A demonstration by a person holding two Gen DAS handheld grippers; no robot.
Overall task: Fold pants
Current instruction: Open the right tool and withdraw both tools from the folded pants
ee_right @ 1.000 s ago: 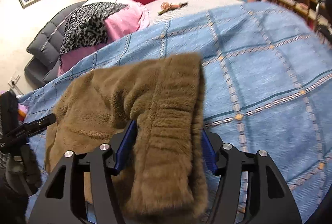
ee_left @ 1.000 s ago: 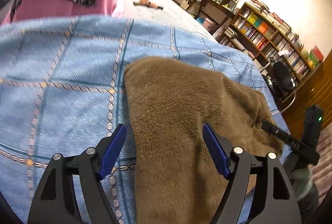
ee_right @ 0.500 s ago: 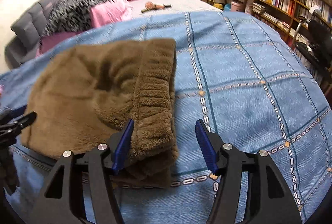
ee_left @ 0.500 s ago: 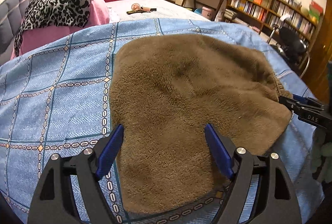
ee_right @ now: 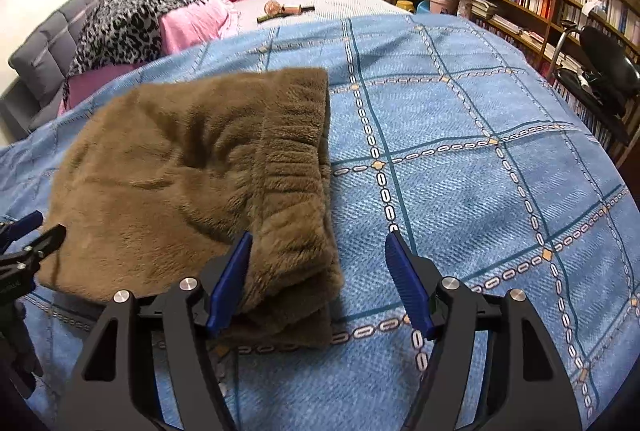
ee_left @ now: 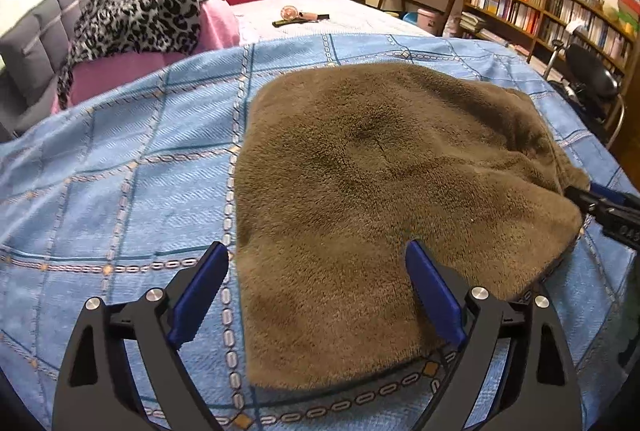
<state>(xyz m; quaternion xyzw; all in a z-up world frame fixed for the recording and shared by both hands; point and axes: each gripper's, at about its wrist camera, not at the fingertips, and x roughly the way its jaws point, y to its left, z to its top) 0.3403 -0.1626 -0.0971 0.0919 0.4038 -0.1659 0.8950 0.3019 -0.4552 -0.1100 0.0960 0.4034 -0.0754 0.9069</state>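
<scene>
Brown fleece pants (ee_left: 372, 191), folded into a thick pad, lying flat on blue checked bedspread (ee_left: 120, 183) near its front edge, waistband at right side. Left gripper (ee_left: 316, 263) spread wide and opening, fabric between but untouched. Right gripper (ee_right: 318, 251) opening too, holding nothing, straddling waistband corner.

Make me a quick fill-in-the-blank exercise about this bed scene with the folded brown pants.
1. The fuzzy brown folded pants lie on a checked bedspread coloured ____.
2. The ribbed elastic waistband is on the pants' ____ side in the right wrist view.
3. The animal-print cloth drapes over bedding coloured ____.

Missing words: blue; right; pink
</scene>
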